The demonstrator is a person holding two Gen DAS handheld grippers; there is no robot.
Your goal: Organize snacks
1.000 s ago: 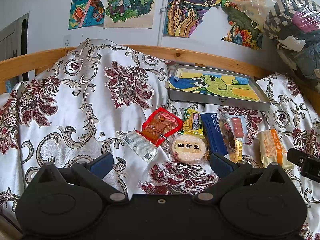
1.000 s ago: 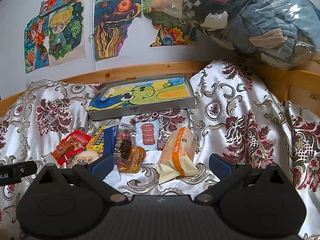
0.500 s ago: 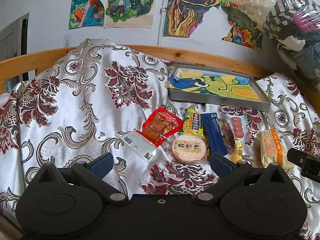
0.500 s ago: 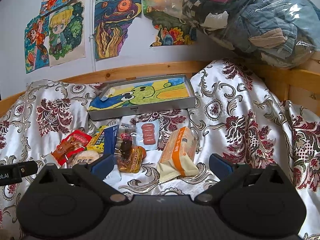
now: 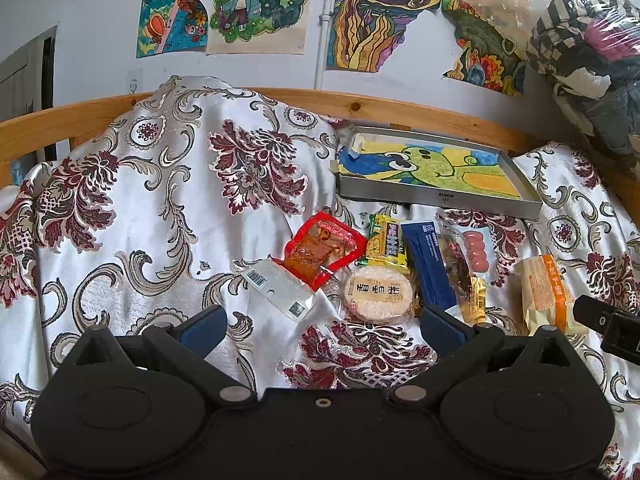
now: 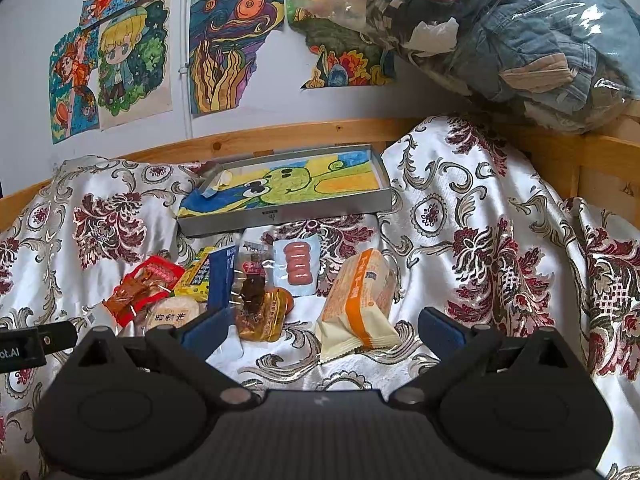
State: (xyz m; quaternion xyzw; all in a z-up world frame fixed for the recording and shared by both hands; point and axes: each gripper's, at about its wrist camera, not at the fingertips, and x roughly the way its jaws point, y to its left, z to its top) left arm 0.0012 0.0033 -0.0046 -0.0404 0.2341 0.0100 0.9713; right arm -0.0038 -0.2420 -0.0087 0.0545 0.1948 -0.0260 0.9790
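Observation:
Several snack packets lie in a cluster on a floral satin cloth: a red meat pack, a round rice cake, a yellow packet, a blue packet, a sausage pack and an orange-and-cream bread pack. Behind them rests a grey tray lined with a frog drawing. My left gripper hovers open just short of the rice cake, holding nothing. My right gripper is open too, with the bread pack just ahead between its fingers, untouched.
A wooden bed rail runs behind the cloth under a wall of drawings. A clear bag of clothes is piled at the upper right. The other gripper's body shows at each view's edge.

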